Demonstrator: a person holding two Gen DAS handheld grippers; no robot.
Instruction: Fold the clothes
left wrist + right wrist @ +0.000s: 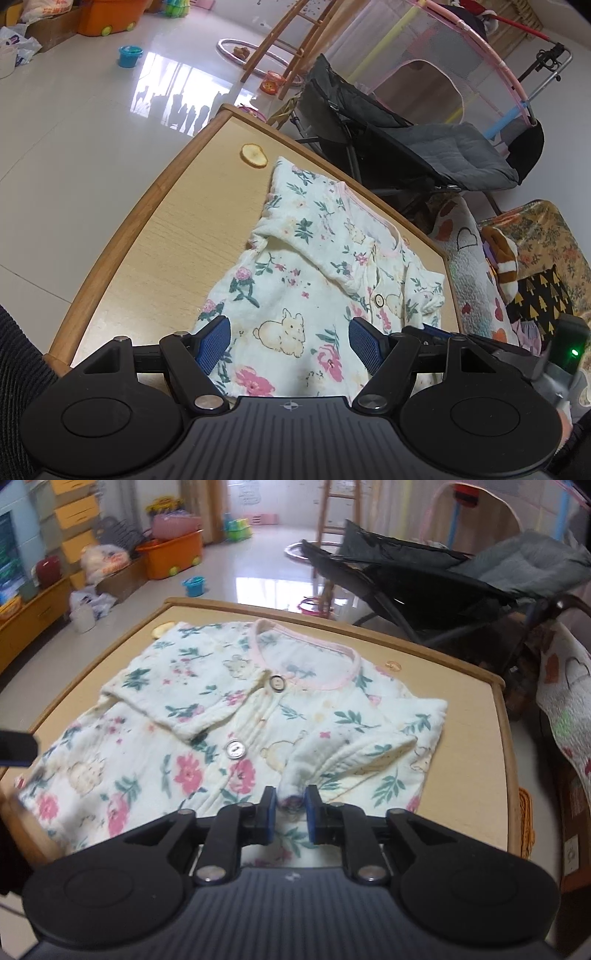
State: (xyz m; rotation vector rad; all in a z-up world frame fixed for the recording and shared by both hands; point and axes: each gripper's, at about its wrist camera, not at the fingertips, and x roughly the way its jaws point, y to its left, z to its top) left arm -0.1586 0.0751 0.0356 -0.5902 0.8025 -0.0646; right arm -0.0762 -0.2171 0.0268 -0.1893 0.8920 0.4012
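My right tool pinches the right sleeve cuff while my left tool hovers wide open and empty over the floral baby top spread across the worktop, so next, I judge, that sleeve folds inward toward the far collar.

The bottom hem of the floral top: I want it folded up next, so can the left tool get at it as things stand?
Probably yes. The left tool hangs open right over the near part of the floral top, with nothing lying on the cloth there. The hem itself is hidden under the tool's body.
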